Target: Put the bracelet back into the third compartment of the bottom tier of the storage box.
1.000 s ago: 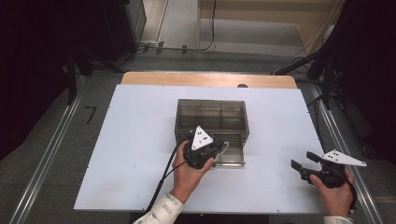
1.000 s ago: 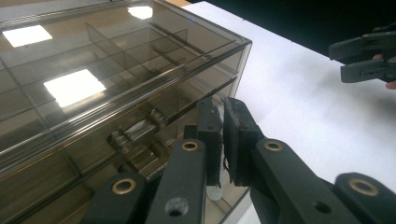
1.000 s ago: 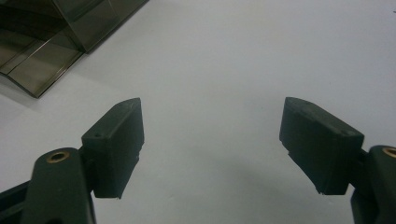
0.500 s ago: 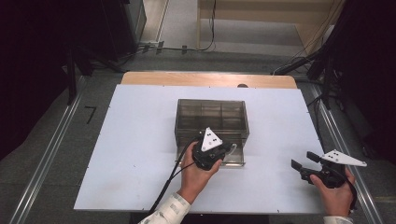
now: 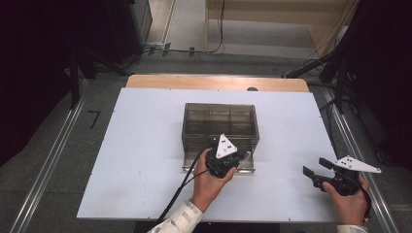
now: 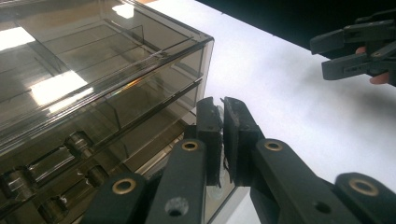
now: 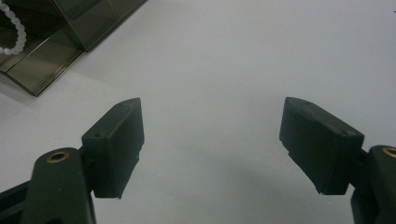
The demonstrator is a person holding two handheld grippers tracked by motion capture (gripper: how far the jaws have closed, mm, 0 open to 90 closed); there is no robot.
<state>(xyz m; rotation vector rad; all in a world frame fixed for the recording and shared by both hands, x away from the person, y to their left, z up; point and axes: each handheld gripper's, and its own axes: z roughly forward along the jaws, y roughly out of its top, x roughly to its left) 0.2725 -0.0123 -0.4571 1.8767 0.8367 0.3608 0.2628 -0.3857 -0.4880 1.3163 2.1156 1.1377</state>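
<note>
Near the front edge of the table: drawer of the smoked plastic organizer box [image 5: 219, 122] partly drawn out.
The left gripper [image 6: 222, 122] was nearly closed, its jaws pinching the clear front of the lowest drawer [image 5: 245, 164], which projected from the box at mid-table with a white bead string [image 7: 16, 32] inside. Extraction appeared begun but incomplete; the contents remained to be handled. The right gripper [image 7: 211, 147] was held open and empty above the table [image 5: 145, 141] near its front right corner. Compared with the earlier frame, the left gripper had shifted right along the box front.
</note>
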